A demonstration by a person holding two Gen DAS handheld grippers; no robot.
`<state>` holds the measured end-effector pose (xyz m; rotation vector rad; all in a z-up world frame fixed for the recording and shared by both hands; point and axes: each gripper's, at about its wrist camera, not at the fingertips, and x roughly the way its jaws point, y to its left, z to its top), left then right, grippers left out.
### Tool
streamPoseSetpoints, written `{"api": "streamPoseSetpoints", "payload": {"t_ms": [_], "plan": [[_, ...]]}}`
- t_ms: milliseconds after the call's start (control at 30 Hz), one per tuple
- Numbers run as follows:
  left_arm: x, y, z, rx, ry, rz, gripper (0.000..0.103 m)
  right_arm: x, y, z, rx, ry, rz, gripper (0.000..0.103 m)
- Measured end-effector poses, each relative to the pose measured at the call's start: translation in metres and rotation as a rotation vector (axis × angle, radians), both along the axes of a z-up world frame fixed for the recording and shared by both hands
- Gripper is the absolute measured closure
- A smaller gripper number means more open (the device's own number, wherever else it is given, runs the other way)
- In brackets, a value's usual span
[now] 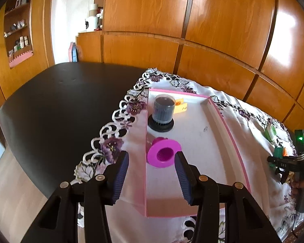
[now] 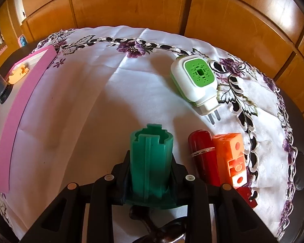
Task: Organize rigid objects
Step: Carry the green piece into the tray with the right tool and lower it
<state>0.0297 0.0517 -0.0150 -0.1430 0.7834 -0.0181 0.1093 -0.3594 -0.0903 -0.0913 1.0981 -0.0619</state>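
Note:
A pink-rimmed box lid (image 1: 229,133) lies on the embroidered cloth. In it stand a dark capped jar (image 1: 163,112), an orange clip (image 1: 181,106) and a magenta spool (image 1: 163,155). My left gripper (image 1: 152,174) is open and empty, its pads (image 1: 121,174) on either side of the spool, just short of it. My right gripper (image 2: 151,174) is shut on a green plastic spool (image 2: 151,162), held above the cloth. The right gripper also shows in the left wrist view (image 1: 283,162). The box lid shows at the left of the right wrist view (image 2: 16,113).
On the cloth by my right gripper lie a white and green plug-in device (image 2: 196,81), a red cylinder (image 2: 204,156) and an orange block (image 2: 233,158). A dark metal object (image 2: 158,226) lies under the gripper. A black tabletop (image 1: 60,111) extends left. Wooden cabinets stand behind.

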Motion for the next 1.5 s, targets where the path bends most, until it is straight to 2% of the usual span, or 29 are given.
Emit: {"api": "streamPoseSetpoints", "payload": {"t_ms": [167, 300, 467, 700, 867, 1100, 1233, 1300, 1367, 1433, 1500], "plan": [[-0.005, 0.006, -0.004, -0.013, 0.010, 0.008, 0.055, -0.001, 0.000, 0.008, 0.015, -0.028, -0.058, 0.073], [-0.006, 0.013, -0.006, -0.022, 0.008, 0.025, 0.055, -0.001, 0.007, 0.028, 0.061, -0.083, -0.066, 0.073], [-0.007, 0.019, -0.008, -0.038, 0.008, 0.034, 0.055, -0.001, 0.041, 0.060, 0.134, -0.152, 0.018, 0.073], [-0.007, 0.028, -0.011, -0.054, 0.014, 0.048, 0.055, 0.008, 0.134, 0.076, 0.271, -0.142, 0.244, 0.073], [-0.008, 0.033, -0.013, -0.065, 0.022, 0.054, 0.055, 0.023, 0.199, 0.067, 0.319, -0.092, 0.336, 0.073], [-0.007, 0.040, -0.019, -0.080, 0.043, 0.062, 0.055, 0.062, 0.261, 0.024, 0.311, 0.022, 0.354, 0.073], [-0.005, 0.044, -0.023, -0.085, 0.053, 0.070, 0.055, 0.072, 0.279, 0.010, 0.292, 0.034, 0.380, 0.073], [-0.003, 0.045, -0.025, -0.091, 0.064, 0.073, 0.055, 0.074, 0.286, 0.000, 0.304, 0.078, 0.405, 0.072], [-0.003, 0.045, -0.025, -0.094, 0.064, 0.075, 0.055, 0.072, 0.286, 0.004, 0.293, 0.053, 0.411, 0.068], [-0.003, 0.044, -0.025, -0.091, 0.064, 0.073, 0.055, 0.071, 0.282, 0.007, 0.323, 0.062, 0.402, 0.059], [-0.003, 0.042, -0.024, -0.090, 0.060, 0.071, 0.055, 0.068, 0.278, 0.010, 0.329, 0.062, 0.393, 0.058]]}}
